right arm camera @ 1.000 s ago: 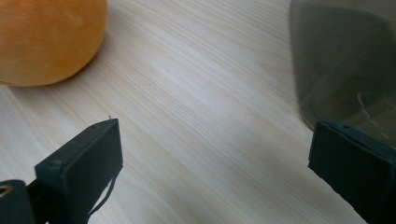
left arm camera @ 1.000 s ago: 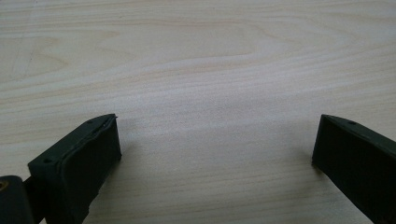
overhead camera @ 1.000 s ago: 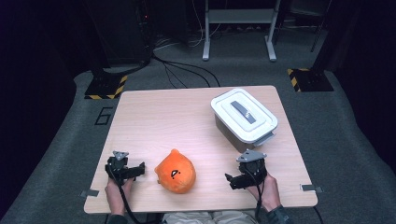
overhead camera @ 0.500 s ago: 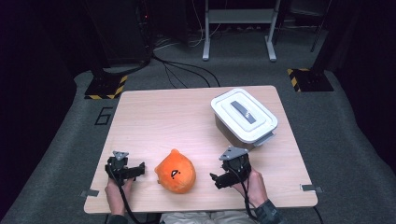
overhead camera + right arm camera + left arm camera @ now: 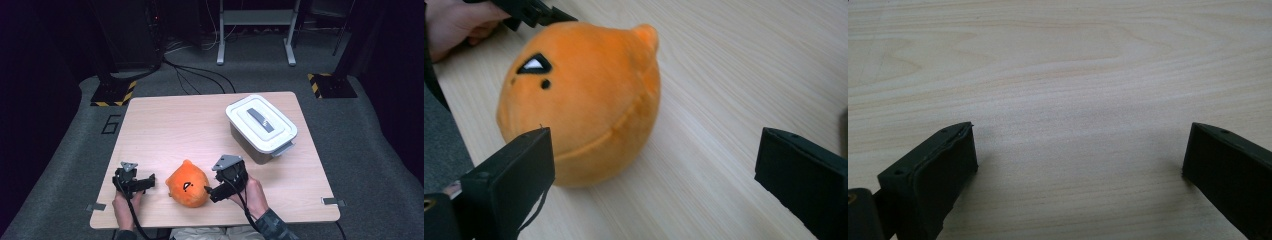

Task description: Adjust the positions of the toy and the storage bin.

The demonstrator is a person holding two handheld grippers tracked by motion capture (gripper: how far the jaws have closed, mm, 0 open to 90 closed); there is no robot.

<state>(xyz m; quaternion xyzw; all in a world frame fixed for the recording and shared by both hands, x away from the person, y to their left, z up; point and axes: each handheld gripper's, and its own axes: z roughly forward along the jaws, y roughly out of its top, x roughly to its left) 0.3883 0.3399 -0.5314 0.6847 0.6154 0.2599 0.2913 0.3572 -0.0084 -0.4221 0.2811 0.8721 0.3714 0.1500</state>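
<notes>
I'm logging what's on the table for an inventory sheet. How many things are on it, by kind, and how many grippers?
Plush toy, orange: 1
Lidded box, white lid: 1
Grippers, both open: 2, left gripper and right gripper
Total: 4

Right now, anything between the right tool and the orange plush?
Nothing. In the right gripper view, bare tabletop lies between the open right tool and the orange plush; the high view shows the tool right beside it.
</notes>
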